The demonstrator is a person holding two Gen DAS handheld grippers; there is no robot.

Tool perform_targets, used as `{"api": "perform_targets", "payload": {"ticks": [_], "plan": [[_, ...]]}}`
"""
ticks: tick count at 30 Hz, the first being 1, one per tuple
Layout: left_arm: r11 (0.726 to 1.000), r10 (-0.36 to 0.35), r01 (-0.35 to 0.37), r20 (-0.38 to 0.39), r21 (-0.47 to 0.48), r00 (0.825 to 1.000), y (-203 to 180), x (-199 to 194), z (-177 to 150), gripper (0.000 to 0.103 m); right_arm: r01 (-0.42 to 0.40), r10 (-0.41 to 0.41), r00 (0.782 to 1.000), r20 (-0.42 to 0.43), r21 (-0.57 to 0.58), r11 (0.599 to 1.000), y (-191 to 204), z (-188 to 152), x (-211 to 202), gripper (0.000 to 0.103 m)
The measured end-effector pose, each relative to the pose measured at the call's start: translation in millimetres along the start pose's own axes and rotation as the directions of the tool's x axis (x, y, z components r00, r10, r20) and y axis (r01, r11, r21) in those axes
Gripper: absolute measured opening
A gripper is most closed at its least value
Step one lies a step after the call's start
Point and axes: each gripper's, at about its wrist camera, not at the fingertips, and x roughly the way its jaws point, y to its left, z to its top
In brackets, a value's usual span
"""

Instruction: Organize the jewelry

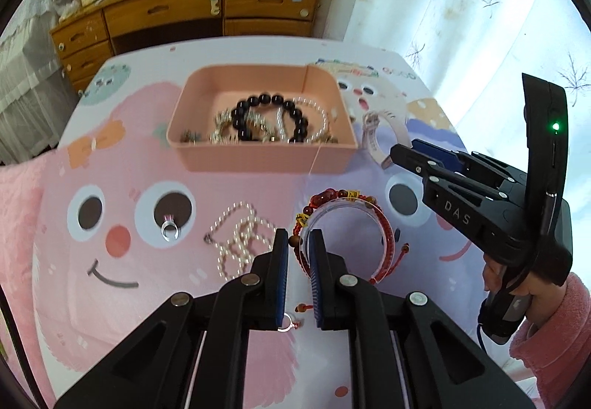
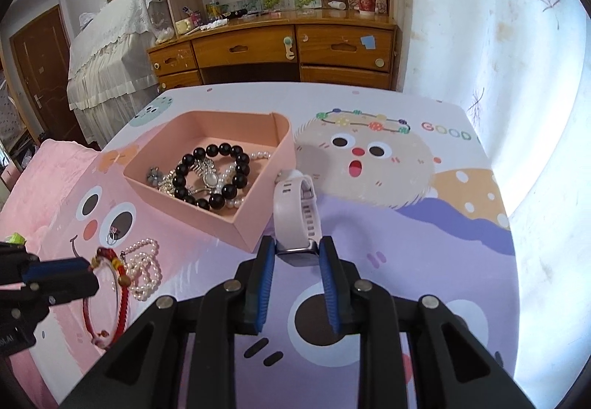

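A pink tray (image 1: 207,154) (image 2: 240,228) holds a black bead bracelet (image 1: 271,100) (image 2: 212,150), pearls and silver pieces. My left gripper (image 1: 298,243) has its jaws closed around the rim of a clear bangle wound with a red cord bracelet (image 1: 382,228) (image 2: 123,292). My right gripper (image 2: 297,246) has its jaws on both sides of a pale pink smartwatch (image 2: 293,213) (image 1: 373,139) beside the tray's right corner. A pearl necklace (image 1: 236,239) (image 2: 146,268) and a silver ring (image 1: 170,230) (image 2: 112,237) lie on the mat.
The cartoon-print mat (image 1: 110,316) (image 2: 424,261) covers the table. A small ring (image 1: 287,324) lies under the left gripper. A wooden desk with drawers (image 1: 184,10) (image 2: 277,47) stands beyond the table's far edge. A curtain (image 2: 498,21) hangs on the right.
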Motion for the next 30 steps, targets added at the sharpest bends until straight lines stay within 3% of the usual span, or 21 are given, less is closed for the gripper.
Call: {"api": "perform_targets", "payload": {"ticks": [6,7,9,16,27,28,29,30], "plan": [[1.000,0.008,-0.010,0.061,0.024,0.998,-2.0,-10.1,17.0,0.009,0.011,-0.011,1.000,0.026,-0.009,1.000,-1.8,10.7,-13.4,0.023],[1.000,0.007,-0.009,0.075,0.026,0.997,-1.7,-12.5,21.5,0.009,0.011,-0.011,0.999,0.033,-0.013,1.000,-1.9,13.0,-15.8,0.005],[1.000,0.006,-0.008,0.095,0.027,0.995,-1.7,-15.7,27.3,0.009,0.014,-0.014,0.999,0.042,-0.017,1.000,-1.7,17.9,-20.9,0.000],[0.999,0.029,-0.036,0.178,0.039,0.984,4.7,-21.8,50.6,0.009,0.016,-0.014,0.997,0.078,-0.025,1.000,0.1,32.5,-32.9,0.000],[0.987,0.138,-0.154,0.282,0.036,0.949,27.3,-2.9,97.0,0.009,0.027,-0.026,0.999,-0.034,0.011,1.000,-9.6,15.4,-18.8,0.000],[0.988,0.134,-0.148,0.267,0.033,0.954,30.2,1.2,100.8,0.017,0.029,-0.028,0.999,-0.036,0.011,1.000,-9.9,14.2,-18.8,0.000],[0.991,0.120,-0.132,0.241,0.035,0.963,32.7,6.1,103.4,0.044,0.030,-0.030,0.999,-0.041,0.011,0.999,-10.4,13.1,-17.9,0.000],[0.991,0.120,-0.130,0.218,0.030,0.969,34.4,10.4,104.1,0.063,0.032,-0.032,0.998,-0.049,0.011,0.999,-10.5,12.7,-17.3,0.000]]}}
